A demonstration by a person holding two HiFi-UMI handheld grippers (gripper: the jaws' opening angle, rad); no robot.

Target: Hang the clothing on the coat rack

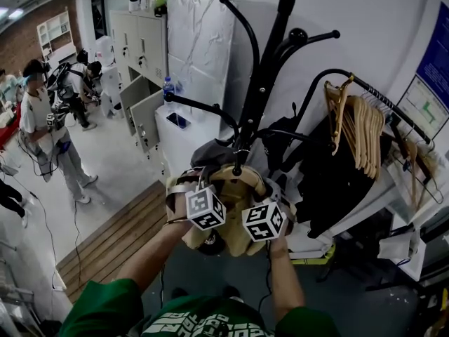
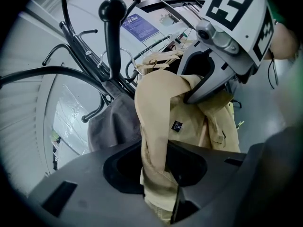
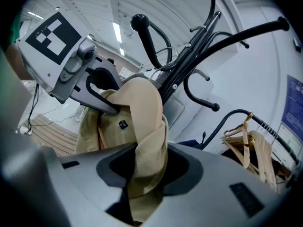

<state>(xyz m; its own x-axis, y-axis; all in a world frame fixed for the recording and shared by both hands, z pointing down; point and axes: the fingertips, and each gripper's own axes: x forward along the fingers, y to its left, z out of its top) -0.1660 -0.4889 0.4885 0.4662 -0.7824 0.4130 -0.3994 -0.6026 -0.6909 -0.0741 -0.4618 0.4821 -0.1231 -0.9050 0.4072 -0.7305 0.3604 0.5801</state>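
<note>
Against the central post of the black coat rack [image 1: 263, 83], you hold a tan jacket [image 2: 161, 108] up by its collar, one bunch of cloth in each hand. Your left tongs [image 2: 158, 171] are clamped on a thick fold of the fabric, and your right tongs [image 3: 147, 171] are closed halfway on a similar wad, so the neck of the jacket spans the short gap between them. A gray garment [image 2: 113, 122] hangs on the rack just beside the jacket, on your left. Knob-tipped hooks [image 3: 139, 20] rise above the collar. From the head view a thin lower arm of the rack meets the jacket's top edge, though you cannot tell whether the cloth has caught on it.

The hang looks unfinished, and the risk lies in letting go early. If the collar only leans on the post and is not looped over a hook, the jacket would likely slide to the floor. Lifting past the knobs could snag the fabric, a sideways pull might tug the gray garment loose, and hauling hard on one arm could rock the rack. Wooden hangers [image 1: 358, 128] on the rail at right stand well apart.
</note>
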